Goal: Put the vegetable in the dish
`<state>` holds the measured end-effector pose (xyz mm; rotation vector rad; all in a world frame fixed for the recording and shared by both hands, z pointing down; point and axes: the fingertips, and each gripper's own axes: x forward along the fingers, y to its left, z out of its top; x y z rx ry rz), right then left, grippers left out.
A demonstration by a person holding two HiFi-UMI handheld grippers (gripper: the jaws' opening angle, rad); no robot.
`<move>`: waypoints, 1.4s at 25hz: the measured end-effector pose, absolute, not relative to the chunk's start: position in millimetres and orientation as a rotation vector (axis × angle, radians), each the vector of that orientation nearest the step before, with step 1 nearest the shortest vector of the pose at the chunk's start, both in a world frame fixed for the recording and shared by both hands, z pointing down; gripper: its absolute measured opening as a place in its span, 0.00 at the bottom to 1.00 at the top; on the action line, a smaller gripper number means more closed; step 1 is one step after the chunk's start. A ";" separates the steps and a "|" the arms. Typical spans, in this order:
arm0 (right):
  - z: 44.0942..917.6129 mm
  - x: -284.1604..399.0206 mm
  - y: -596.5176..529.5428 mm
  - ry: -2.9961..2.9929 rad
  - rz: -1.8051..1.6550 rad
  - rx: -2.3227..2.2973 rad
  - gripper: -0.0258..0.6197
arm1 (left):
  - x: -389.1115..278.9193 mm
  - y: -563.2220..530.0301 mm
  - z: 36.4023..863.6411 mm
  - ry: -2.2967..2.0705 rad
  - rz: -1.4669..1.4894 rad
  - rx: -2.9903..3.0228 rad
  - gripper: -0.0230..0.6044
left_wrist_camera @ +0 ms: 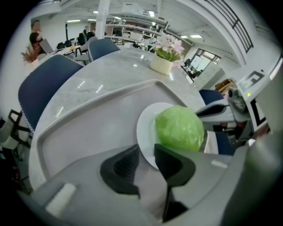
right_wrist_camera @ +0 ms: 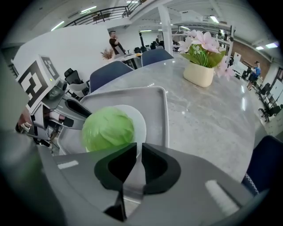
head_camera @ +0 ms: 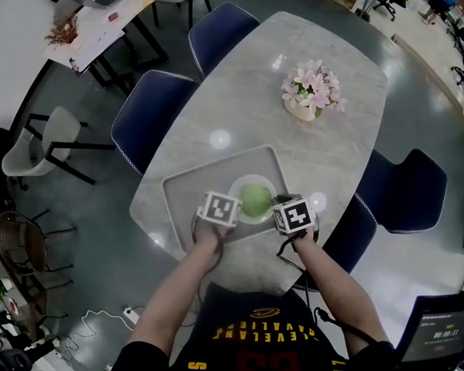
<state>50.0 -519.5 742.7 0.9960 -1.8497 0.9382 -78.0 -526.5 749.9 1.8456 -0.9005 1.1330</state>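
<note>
A round green cabbage [head_camera: 255, 200] [left_wrist_camera: 179, 128] [right_wrist_camera: 107, 129] rests in a white dish [head_camera: 252, 179] [left_wrist_camera: 145, 128] [right_wrist_camera: 139, 121]. The dish stands on a grey tray [head_camera: 192, 184] [left_wrist_camera: 88, 128] [right_wrist_camera: 146, 99] at the table's near end. My left gripper [head_camera: 229, 212] [left_wrist_camera: 146, 161] is at the dish's left rim, its jaws a little apart and gripping nothing. At the dish's right rim is my right gripper [head_camera: 280, 208] [right_wrist_camera: 138, 159], jaws drawn together to a thin slit with nothing in them. Each gripper's body shows in the other's view.
A pot of pink flowers [head_camera: 310, 92] [left_wrist_camera: 163, 57] [right_wrist_camera: 201, 66] stands further up the marble table [head_camera: 245, 88]. Blue chairs [head_camera: 154, 122] [head_camera: 402, 190] line both sides. A person [right_wrist_camera: 114, 42] stands far off in the room.
</note>
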 end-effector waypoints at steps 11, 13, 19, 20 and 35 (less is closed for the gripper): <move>745.0 49.2 -511.1 -1.935 0.802 0.990 0.05 | -80.2 -518.9 745.1 -0.990 1.083 2.026 0.19; 743.1 49.5 -508.1 -1.943 0.795 1.000 0.05 | -80.1 -517.7 746.5 -1.026 1.050 2.048 0.09; 736.2 55.1 -504.5 -1.982 0.825 1.038 0.05 | -79.6 -514.6 736.5 -1.086 0.994 2.093 0.04; 733.7 55.2 -503.6 -1.992 0.833 1.043 0.05 | -77.6 -512.4 729.6 -1.083 0.968 2.108 0.04; 636.4 40.5 -462.8 -2.353 0.919 1.064 0.05 | -59.8 -426.6 622.4 -1.027 0.590 2.304 0.04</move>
